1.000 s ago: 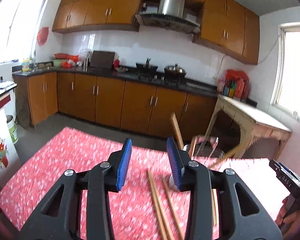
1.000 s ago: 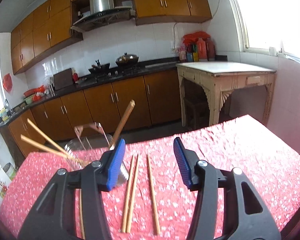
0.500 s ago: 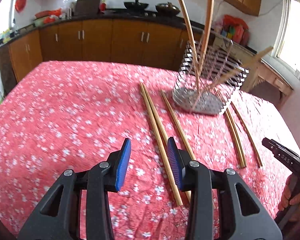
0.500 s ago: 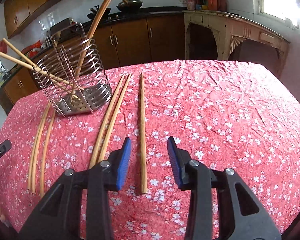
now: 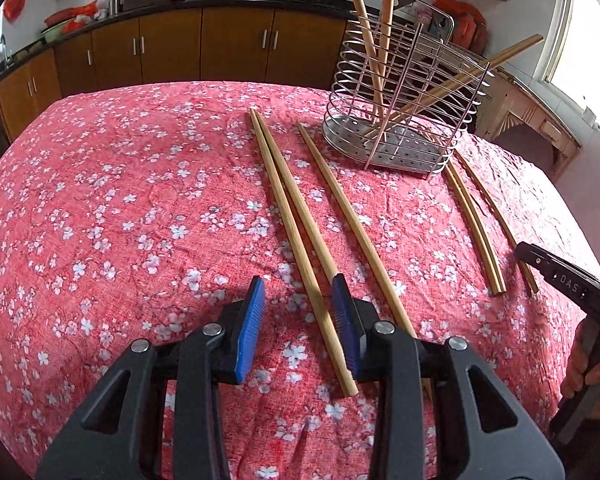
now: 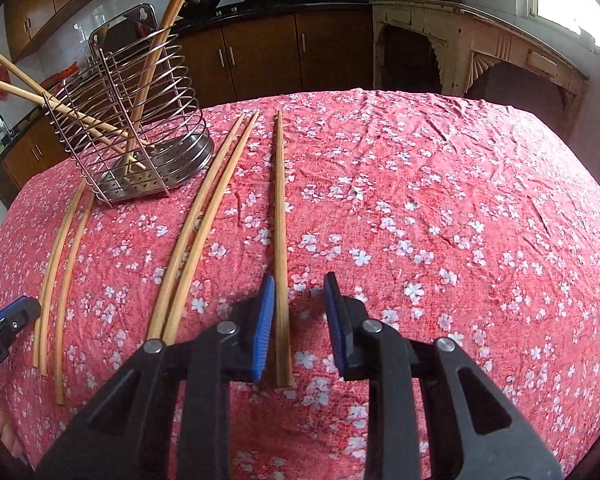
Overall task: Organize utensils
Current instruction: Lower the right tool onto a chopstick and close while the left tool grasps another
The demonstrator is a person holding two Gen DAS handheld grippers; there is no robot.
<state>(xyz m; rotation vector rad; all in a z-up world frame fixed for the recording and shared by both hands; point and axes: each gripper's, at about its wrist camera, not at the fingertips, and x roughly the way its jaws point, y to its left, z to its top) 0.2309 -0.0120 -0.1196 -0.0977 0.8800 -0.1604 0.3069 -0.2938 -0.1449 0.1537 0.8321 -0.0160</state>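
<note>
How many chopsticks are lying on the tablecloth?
6. Left of the rack: the left pair and left single. Right of it: the right pair and right single.

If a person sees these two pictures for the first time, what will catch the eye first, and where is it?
First comes the red flowered tablecloth that fills both views, with pale wooden chopsticks lying loose on it. Next is the shiny wire utensil holder at the far side of the table, with a few chopsticks leaning inside. In the foreground, the left gripper and right gripper each straddle a chopstick between blue pads, and both have just been closing.
</note>
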